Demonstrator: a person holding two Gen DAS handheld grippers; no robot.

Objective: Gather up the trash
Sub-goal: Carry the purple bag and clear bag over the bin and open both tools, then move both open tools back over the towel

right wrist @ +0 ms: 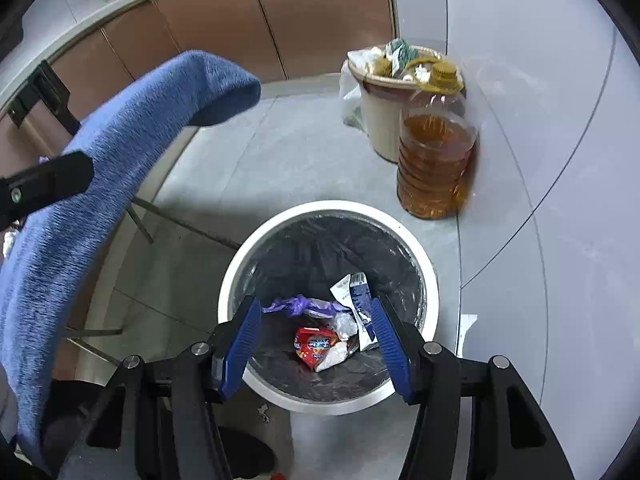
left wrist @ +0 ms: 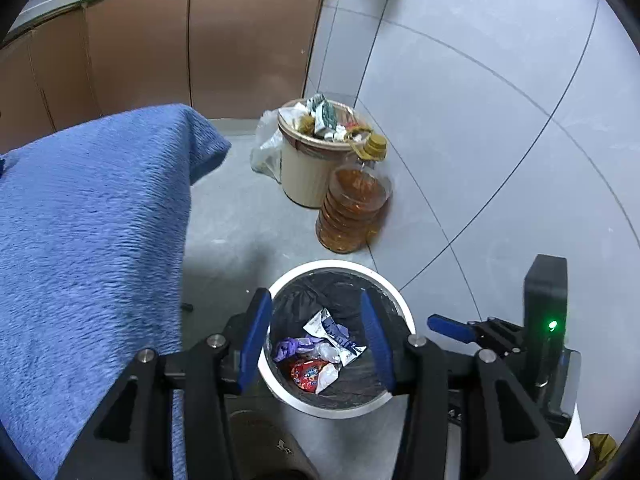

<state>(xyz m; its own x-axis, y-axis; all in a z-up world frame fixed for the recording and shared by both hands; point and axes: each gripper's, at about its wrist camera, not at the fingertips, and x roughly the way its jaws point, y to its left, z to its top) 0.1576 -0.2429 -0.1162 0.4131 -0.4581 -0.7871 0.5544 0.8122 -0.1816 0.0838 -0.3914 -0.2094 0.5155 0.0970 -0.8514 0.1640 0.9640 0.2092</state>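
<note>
Both claws poised above a white-rimmed waste bin (left wrist: 394, 290) (right wrist: 430, 276) lined with a black bag, left claw (left wrist: 316, 338) and right claw (right wrist: 316, 346) each with blue pads parted to a middling width and gripping nothing. Down in the bin, lying together: a red snack wrapper (left wrist: 306, 374) (right wrist: 314, 346), a white-and-blue packet (left wrist: 332, 330) (right wrist: 358, 300), a crumpled purple bag (left wrist: 290, 346) (right wrist: 300, 304). Farther back on the grey floor (left wrist: 240, 216), a large bottle of amber oil (left wrist: 352, 204) (right wrist: 436, 160) just beside an overfull beige bin (left wrist: 300, 176) (right wrist: 380, 120); off to the left, blue fabric (left wrist: 88, 220) (right wrist: 120, 152) draped over something raised.
</note>
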